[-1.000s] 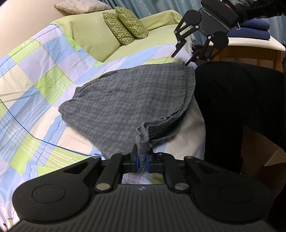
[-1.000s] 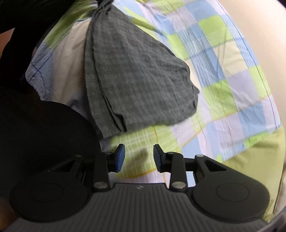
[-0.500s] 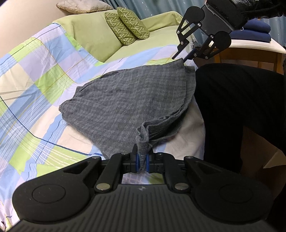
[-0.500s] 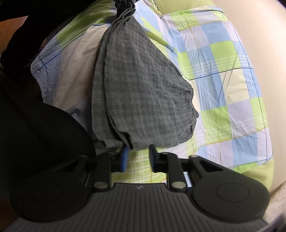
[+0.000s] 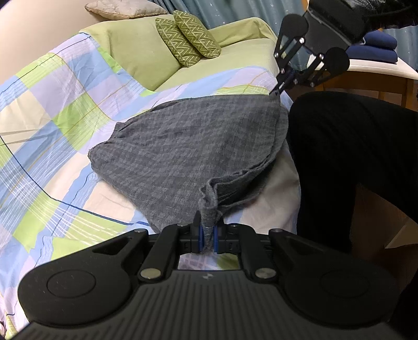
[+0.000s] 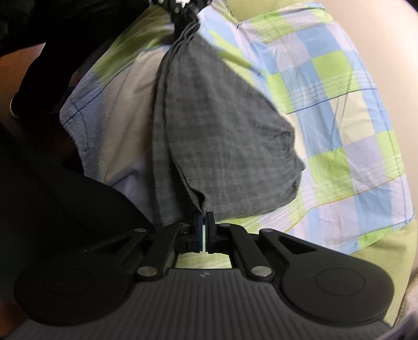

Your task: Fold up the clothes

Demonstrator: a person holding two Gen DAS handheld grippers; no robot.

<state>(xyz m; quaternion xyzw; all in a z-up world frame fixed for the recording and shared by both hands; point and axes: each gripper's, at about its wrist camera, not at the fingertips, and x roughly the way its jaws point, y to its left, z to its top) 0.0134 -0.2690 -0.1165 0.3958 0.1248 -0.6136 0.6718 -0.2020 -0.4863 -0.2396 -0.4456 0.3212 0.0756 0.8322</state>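
Note:
A grey checked garment (image 5: pixel 188 146), folded in several layers, lies on a checked bedspread (image 5: pixel 52 109). My left gripper (image 5: pixel 207 232) is shut on one bunched corner of it at the near edge. In the left wrist view my right gripper (image 5: pixel 277 90) comes down from the upper right onto the garment's far corner. Seen from the right wrist, the grey garment (image 6: pixel 224 136) runs away from my right gripper (image 6: pixel 205 227), whose blue pads are pressed together on its nearest corner. My left gripper (image 6: pixel 185 13) holds the far corner at the top of that view.
Two green zigzag cushions (image 5: pixel 188 39) and a beige pillow (image 5: pixel 122 6) lie at the head of the bed. A person's dark trouser leg (image 5: pixel 352 157) stands close by the bed's edge. Folded navy clothes (image 5: pixel 376 49) rest on a wooden table (image 5: pixel 378 70) behind.
My right gripper came down onto the garment's corner and closed on it. The left gripper kept its grip and stayed put.

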